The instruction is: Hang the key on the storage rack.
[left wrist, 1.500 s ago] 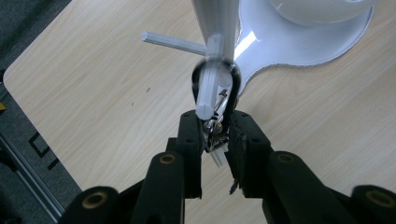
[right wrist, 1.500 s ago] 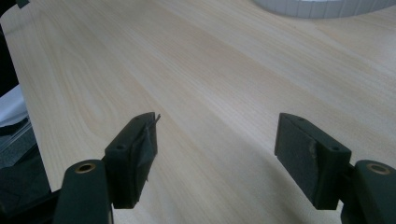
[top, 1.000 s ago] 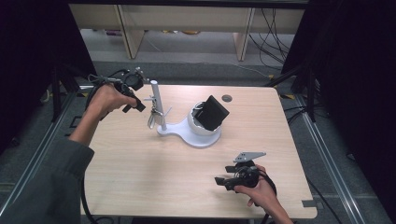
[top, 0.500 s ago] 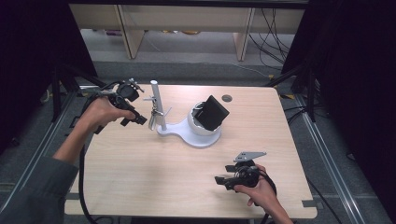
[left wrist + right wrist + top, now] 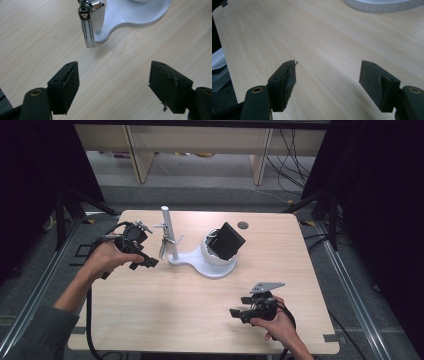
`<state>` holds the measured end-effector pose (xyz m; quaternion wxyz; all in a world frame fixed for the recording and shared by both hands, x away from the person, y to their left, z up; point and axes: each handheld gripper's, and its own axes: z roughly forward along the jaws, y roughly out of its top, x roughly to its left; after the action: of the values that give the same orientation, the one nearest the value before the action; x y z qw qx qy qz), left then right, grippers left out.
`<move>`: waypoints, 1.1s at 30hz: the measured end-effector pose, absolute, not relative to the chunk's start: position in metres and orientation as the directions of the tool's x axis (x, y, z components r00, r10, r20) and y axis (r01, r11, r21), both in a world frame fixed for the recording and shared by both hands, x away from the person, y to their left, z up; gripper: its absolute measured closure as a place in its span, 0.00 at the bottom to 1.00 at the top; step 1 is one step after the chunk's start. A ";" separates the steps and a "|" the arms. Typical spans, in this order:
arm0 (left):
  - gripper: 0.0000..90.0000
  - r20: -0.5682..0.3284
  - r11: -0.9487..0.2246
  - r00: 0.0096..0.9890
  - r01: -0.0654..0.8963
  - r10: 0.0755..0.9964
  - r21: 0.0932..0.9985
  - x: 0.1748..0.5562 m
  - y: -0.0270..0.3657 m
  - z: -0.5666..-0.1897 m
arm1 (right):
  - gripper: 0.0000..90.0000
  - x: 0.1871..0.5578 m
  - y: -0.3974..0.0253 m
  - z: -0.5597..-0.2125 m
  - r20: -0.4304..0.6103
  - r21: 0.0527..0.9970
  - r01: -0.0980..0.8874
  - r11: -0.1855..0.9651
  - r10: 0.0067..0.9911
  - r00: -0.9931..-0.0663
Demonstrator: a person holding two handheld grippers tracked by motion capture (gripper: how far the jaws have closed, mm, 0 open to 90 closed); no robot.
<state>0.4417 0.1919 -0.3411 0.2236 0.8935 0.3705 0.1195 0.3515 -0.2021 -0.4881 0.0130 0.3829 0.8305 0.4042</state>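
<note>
Left tongs (image 5: 113, 85) gape wide, empty, near hanging key fob (image 5: 88, 31).

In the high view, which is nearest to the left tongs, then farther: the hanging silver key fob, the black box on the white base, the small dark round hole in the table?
1. Hanging silver key fob, just right of the left tongs.
2. Black box, mid-table on the white base.
3. Small dark round hole, near the far edge.
</note>
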 end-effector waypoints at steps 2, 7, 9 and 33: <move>0.26 0.036 -0.617 0.694 0.613 0.719 0.493 0.438 0.191 -0.344 | 0.34 0.351 -0.201 -0.489 0.306 0.681 0.630 0.374 0.636 -0.708; 0.23 0.031 -0.621 0.708 0.597 0.706 0.507 0.429 0.190 -0.350 | 0.34 0.352 -0.201 -0.489 0.312 0.674 0.634 0.378 0.632 -0.709; 0.22 0.030 -0.616 0.706 0.596 0.708 0.516 0.424 0.190 -0.354 | 0.34 0.352 -0.201 -0.489 0.310 0.673 0.636 0.378 0.636 -0.707; 0.18 0.030 -0.646 0.773 0.507 0.634 0.571 0.370 0.181 -0.406 | 0.34 0.352 -0.200 -0.487 0.258 0.698 0.595 0.397 0.636 -0.727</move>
<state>0.3703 0.1812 -0.4056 0.2769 0.8999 0.3169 0.1143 0.3518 -0.1995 -0.4869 0.0251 0.3685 0.8355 0.4069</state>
